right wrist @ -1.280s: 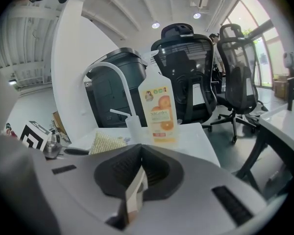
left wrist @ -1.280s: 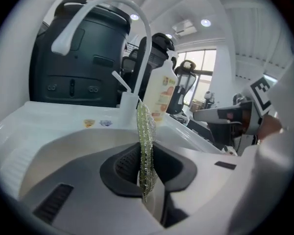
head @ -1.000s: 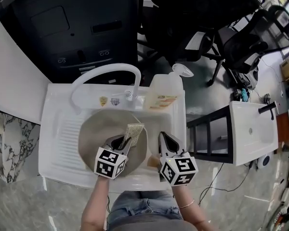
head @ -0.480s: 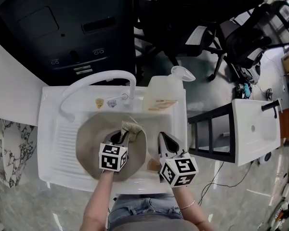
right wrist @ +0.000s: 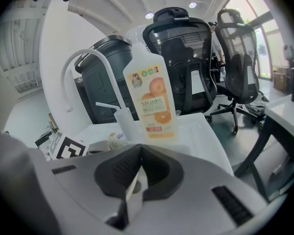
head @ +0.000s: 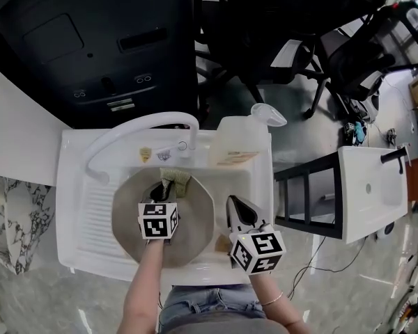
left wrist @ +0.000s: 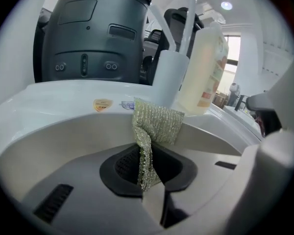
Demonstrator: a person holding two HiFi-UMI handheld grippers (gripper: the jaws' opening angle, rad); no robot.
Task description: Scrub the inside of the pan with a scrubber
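Observation:
A round grey-beige pan [head: 132, 218] lies in the white sink [head: 76, 207]. My left gripper [head: 161, 190] is over the pan's far side, shut on a shiny olive mesh scrubber [head: 174, 178]. In the left gripper view the scrubber [left wrist: 157, 121] folds out of the jaws and rests against the pan's far wall. My right gripper [head: 232, 204] hovers just right of the pan's rim, shut, with nothing seen between its jaws. A brown piece [head: 221, 242], perhaps the pan's handle, shows below it.
A white arched tap [head: 139, 127] curves over the sink's back. A soap bottle [head: 240, 145] with an orange label [right wrist: 149, 99] stands at the back right corner. A ribbed drainboard [head: 90, 211] lies left of the pan. Black office chairs [head: 348, 47] and a white table [head: 369, 190] stand to the right.
My left gripper has carried the scrubber from the pan's right side to its far edge, toward the tap. The right gripper has stayed put.

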